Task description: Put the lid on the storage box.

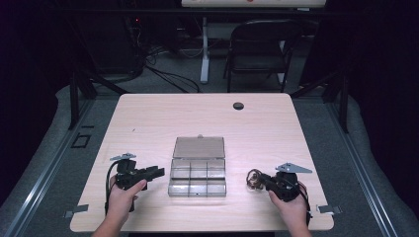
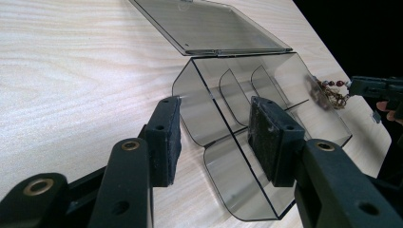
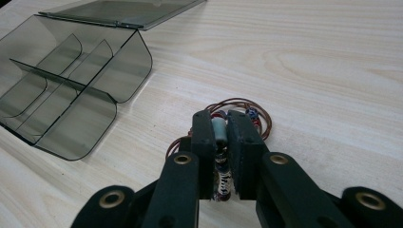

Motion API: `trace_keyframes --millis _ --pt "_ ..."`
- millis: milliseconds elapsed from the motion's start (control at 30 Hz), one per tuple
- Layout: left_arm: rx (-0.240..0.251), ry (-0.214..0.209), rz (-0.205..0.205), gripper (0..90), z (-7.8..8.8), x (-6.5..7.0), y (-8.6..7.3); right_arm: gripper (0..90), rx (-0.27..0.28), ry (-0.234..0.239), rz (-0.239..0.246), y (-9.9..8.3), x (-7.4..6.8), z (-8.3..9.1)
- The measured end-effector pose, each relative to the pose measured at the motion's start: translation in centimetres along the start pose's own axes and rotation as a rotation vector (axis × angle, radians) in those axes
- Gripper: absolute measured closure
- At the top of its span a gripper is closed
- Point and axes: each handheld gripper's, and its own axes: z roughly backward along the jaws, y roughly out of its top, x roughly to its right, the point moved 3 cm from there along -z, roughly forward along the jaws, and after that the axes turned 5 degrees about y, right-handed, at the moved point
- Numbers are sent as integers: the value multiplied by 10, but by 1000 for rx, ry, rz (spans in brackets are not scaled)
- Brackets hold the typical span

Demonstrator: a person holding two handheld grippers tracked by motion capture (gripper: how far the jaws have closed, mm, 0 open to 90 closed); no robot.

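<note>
Pale wood grain runs across the counter (image 1: 148, 123), which stands in a dark room with a folding chair (image 1: 259, 49) and loose cables on the floor beyond its far edge. On it, the right claw (image 3: 221, 142) has its two black jaws pressed nearly together on a beaded bracelet (image 3: 223, 130): a pale bead and darker beads sit squeezed between the pads, and thin reddish-brown wire loops bulge out just past the jaw tips, close above the wood. In the high view the same bracelet (image 1: 254, 178) hangs at the tip of the right claw (image 1: 262, 181), which points toward the middle of the counter. Ahead and to the left of this claw, near but apart from it, lies a smoky clear compartment box (image 3: 62, 95) with curved dividers, its hinged lid (image 3: 123, 12) thrown open flat on the counter behind it. The left claw (image 2: 214, 133) has its jaws spread, with nothing between the pads; the near corner of the box (image 2: 247, 118) lies just in front of them, one jaw on either side of that corner in the picture, though whether either pad touches the wall cannot be told. Farther off, past the box, the other claw with the bracelet (image 2: 332, 92) shows. From above, the left claw (image 1: 153, 173) sits just beside the box (image 1: 197, 175), a hand (image 1: 123, 195) holding it.
</note>
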Motion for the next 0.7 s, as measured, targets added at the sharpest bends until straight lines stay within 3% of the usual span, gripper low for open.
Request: trace_keyframes --millis 400,700 --pt "4 -2 11 550 0 0 0 822 69 16 20 13 -10 10" --pt "6 -1 11 550 2 -2 0 822 86 17 45 27 -16 13"
